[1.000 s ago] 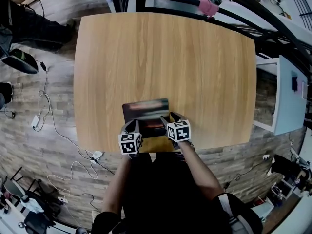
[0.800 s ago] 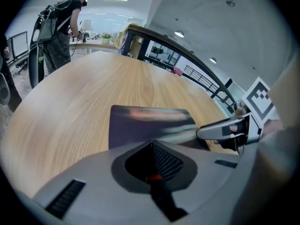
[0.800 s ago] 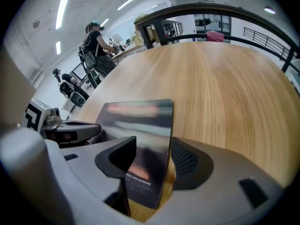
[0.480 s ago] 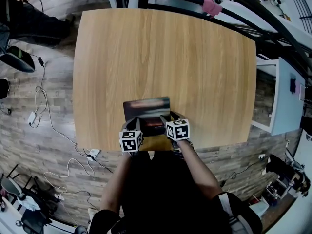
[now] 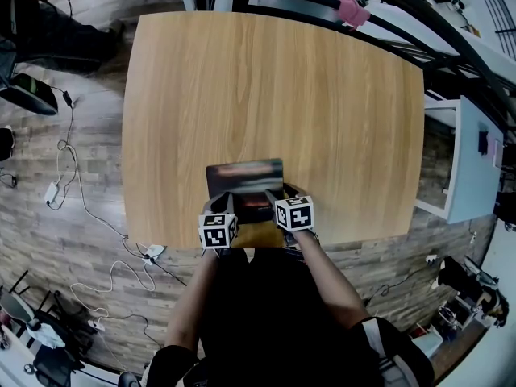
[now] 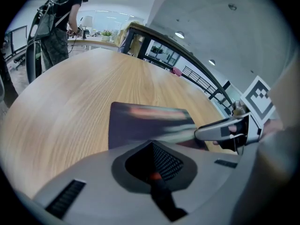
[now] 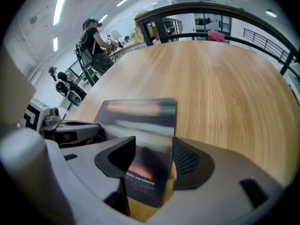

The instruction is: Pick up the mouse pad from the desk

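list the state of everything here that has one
mouse pad, near edge lifted off the desk, far part lying flat
right tool, shut on the mouse pad's lifted near edge
left tool, jaws together at the mouse pad's near left corner; any grip on it is hidden
desk, carries the mouse pad by the person's edge

The thin rectangular mouse pad (image 5: 244,185) was dark charcoal, streaked with blurred orange-red and pale bands (small pale print sat at its near end). The broad wooden desk (image 5: 274,95) was honey-tan with fine straight grain. The grey plastic left gripper (image 6: 153,163) and right gripper (image 7: 152,158) bore black-and-white square markers. The plank floor (image 5: 89,135) was grey-brown.
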`<state>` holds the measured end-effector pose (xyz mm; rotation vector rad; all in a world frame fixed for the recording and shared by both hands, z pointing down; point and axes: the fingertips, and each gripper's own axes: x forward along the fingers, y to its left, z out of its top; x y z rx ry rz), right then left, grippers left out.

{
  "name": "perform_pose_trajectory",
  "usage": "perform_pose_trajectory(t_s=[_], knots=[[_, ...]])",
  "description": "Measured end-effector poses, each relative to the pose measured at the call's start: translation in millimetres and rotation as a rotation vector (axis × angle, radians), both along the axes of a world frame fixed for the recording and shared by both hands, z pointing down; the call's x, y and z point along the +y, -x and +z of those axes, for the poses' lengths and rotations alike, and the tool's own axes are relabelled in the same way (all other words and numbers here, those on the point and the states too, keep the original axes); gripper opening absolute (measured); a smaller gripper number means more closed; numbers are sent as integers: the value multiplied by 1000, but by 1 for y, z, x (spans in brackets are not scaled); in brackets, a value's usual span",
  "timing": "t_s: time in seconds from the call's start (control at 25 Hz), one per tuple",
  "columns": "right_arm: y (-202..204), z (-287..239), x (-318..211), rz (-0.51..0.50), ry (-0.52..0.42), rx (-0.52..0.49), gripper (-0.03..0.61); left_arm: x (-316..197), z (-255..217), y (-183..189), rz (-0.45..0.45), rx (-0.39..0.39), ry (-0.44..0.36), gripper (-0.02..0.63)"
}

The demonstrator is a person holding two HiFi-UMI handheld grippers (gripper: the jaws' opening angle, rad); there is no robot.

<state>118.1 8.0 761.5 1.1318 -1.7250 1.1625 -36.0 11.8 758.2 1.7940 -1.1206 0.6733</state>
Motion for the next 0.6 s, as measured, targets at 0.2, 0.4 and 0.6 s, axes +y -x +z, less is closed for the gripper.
perform_pose_trajectory(t_s=[0.2, 0.4, 0.6], knots=[[3, 1, 2, 0, -3, 13, 230, 0, -1, 4, -6, 2, -2, 23], [13, 2, 5, -11, 5, 6, 230, -1, 0, 5, -8, 26, 7, 23], [20, 3, 7, -14, -2, 16, 230, -1, 0, 3, 0, 30, 8, 23]])
